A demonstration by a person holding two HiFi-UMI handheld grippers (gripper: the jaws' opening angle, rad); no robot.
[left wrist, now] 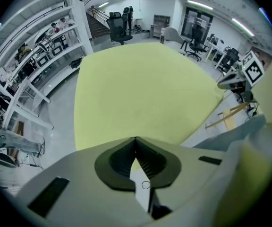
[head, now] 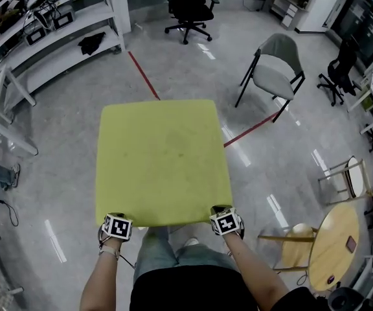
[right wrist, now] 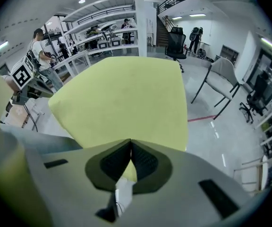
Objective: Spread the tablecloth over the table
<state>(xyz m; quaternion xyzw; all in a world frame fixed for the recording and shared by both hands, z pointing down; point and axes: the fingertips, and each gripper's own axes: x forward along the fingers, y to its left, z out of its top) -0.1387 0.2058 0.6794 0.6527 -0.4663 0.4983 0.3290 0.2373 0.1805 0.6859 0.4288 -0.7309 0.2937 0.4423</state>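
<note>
Tablecloth [head: 164, 161], yellow-green and square, lies stretched flat in front of the person, its far edge towards a red floor line [head: 144, 75]. Left tongs [head: 116, 227] are at the near left corner, right tongs [head: 226, 223] at the near right corner. Both are clenched: each gripper view shows the dark pads closed together with a tongue of yellow-green fabric pinched between them. From the left tongs [left wrist: 136, 143] the cloth [left wrist: 140, 93] fans away broad and smooth, and it does the same from the right tongs [right wrist: 130, 145] across that view [right wrist: 126, 98].

For labels, each gripper's cube carries square black-and-white markers, patterns rather than words.

Whatever sits under the cloth is fully covered, so I cannot tell whether it rests on a table top or hangs taut. A grey chair [head: 277, 70] stands beyond the far right corner, and a round wooden table [head: 334, 245] is cut off at the right edge.
</note>
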